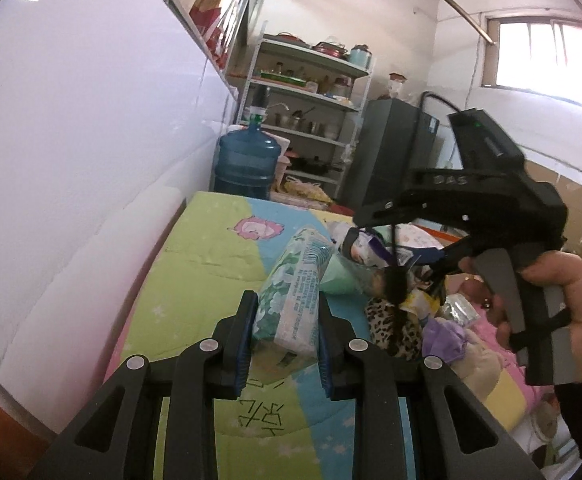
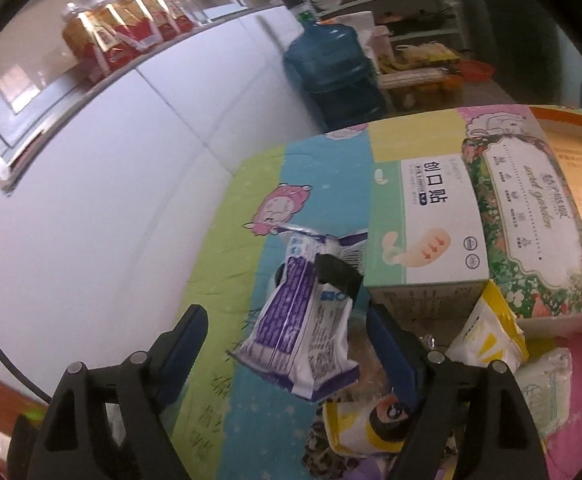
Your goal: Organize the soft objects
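Observation:
My left gripper (image 1: 285, 316) is shut on a green floral tissue pack (image 1: 297, 292) and holds it above the colourful mat (image 1: 195, 264). My right gripper (image 2: 287, 328) is open over the mat (image 2: 251, 184). A purple-and-white plastic packet (image 2: 303, 332) hangs between its fingers with a black strap (image 2: 339, 274) around it; I cannot tell what holds it. In the left wrist view the right gripper (image 1: 419, 258) hovers over a pile of soft things: a leopard-print plush (image 1: 395, 328), a purple cloth (image 1: 445, 338) and the packet (image 1: 361, 246).
A bandage box (image 2: 427, 220) and a floral tissue box (image 2: 531, 220) lie on the mat to the right, with yellow-white packets (image 2: 487, 336) beside them. A blue water jug (image 1: 247, 160), a metal shelf (image 1: 311, 92) and a white cabinet wall (image 1: 91, 160) stand behind and left.

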`<action>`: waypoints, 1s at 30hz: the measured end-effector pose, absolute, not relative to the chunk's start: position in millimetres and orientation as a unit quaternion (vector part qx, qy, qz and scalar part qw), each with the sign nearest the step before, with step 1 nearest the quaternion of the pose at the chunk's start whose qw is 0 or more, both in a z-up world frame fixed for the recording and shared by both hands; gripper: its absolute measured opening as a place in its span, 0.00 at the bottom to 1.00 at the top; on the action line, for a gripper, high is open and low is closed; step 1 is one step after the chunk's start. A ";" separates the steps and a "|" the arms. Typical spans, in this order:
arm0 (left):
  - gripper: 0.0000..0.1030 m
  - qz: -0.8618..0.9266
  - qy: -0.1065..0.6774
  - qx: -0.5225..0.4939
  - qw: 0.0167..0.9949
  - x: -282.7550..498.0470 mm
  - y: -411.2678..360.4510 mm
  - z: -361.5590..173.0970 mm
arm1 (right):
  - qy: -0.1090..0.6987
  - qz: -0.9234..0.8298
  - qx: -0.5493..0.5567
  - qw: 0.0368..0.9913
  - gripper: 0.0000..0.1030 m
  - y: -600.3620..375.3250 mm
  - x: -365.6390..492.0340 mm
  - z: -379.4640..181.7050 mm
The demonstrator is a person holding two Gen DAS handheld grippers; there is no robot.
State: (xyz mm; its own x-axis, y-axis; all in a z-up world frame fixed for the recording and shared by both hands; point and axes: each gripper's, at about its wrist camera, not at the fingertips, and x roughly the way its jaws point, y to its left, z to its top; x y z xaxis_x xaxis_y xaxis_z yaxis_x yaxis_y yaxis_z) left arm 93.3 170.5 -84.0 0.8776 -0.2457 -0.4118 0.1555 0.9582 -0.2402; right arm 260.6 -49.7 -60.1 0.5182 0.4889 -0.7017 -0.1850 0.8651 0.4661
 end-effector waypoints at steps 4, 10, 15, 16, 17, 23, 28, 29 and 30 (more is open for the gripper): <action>0.26 -0.112 0.219 -0.108 0.963 96.2 169.6 -83.8 | 0.456 0.188 0.138 0.859 0.73 -39.8 261.0 -59.7; 0.26 -0.117 0.221 -0.122 0.960 97.4 175.5 -88.0 | 0.461 0.186 0.102 0.862 0.34 -33.9 255.2 -63.6; 0.26 -0.114 0.227 -0.133 0.958 99.5 177.9 -91.7 | 0.441 0.193 0.097 0.871 0.34 -36.6 244.8 -61.6; 0.26 -0.114 0.226 -0.135 0.958 100.6 178.5 -91.5 | 0.436 0.199 0.101 0.872 0.34 -37.8 242.0 -60.3; 0.26 -0.113 0.226 -0.137 0.958 105.9 180.2 -90.5 | 0.431 0.204 0.104 0.873 0.34 -38.2 238.9 -59.1; 0.26 -0.112 0.222 -0.144 0.958 107.7 181.6 -89.4 | 0.406 0.249 0.102 0.873 0.34 -40.9 222.6 -48.8; 0.26 -0.112 0.216 -0.142 0.959 103.8 174.4 -89.3 | 0.401 0.279 0.079 0.869 0.34 -42.2 201.8 -47.9; 0.26 -0.113 0.216 -0.142 0.959 102.5 173.0 -88.5 | 0.400 0.284 0.074 0.868 0.34 -44.4 196.0 -47.8; 0.26 -0.114 0.216 -0.141 0.959 101.6 172.1 -89.6 | 0.399 0.287 0.070 0.868 0.34 -46.5 190.3 -48.1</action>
